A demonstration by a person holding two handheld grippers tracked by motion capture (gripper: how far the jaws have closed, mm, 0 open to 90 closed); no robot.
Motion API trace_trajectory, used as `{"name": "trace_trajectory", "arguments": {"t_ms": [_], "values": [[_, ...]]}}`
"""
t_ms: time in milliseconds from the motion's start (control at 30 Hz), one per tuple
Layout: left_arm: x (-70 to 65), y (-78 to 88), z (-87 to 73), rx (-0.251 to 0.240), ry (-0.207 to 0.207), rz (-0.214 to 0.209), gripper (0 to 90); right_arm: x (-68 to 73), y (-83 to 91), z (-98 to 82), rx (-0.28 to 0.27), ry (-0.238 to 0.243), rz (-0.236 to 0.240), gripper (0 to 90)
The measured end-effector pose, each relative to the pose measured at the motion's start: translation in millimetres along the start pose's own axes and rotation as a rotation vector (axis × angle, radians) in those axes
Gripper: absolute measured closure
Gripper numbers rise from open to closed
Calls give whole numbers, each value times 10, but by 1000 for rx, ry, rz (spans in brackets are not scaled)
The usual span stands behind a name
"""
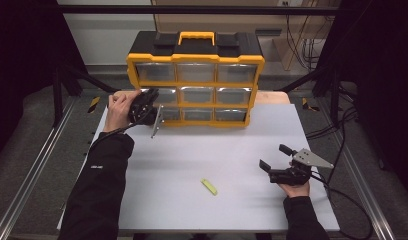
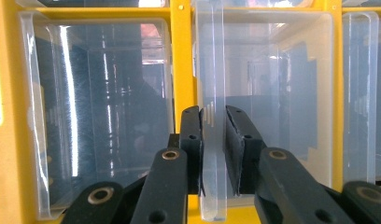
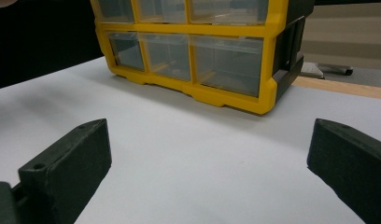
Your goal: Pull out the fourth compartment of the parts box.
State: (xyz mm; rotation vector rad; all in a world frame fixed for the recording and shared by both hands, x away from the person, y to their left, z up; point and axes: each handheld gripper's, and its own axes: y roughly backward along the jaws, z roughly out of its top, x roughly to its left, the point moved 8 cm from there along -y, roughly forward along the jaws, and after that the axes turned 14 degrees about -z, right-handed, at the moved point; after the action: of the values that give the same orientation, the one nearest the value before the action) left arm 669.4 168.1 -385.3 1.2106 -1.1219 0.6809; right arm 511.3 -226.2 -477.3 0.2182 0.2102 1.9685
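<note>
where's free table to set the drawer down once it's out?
Bare white table lies between the organizer and the small yellow piece, and at front left beside the sleeve. It is crowded at the cabinet's lower left, where the left gripper clamps the clear drawer tab, and around the open right gripper.

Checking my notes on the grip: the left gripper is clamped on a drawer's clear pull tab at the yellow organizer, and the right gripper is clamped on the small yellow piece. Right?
Not quite. The right gripper holds nothing: the right gripper view shows its jaws wide apart over bare table, and the small yellow piece lies apart. The left gripper does clamp the clear pull tab.
</note>
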Motion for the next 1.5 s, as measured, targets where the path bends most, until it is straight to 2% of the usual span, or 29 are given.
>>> {"name": "trace_trajectory", "arguments": {"t_ms": [500,1500], "values": [[-27,81,16,-5,-9,4,779,-6,6,3,0,2,-2,4],[-129,266,69,-16,-9,38,780,0,3,1,0,2,-1,4]]}}
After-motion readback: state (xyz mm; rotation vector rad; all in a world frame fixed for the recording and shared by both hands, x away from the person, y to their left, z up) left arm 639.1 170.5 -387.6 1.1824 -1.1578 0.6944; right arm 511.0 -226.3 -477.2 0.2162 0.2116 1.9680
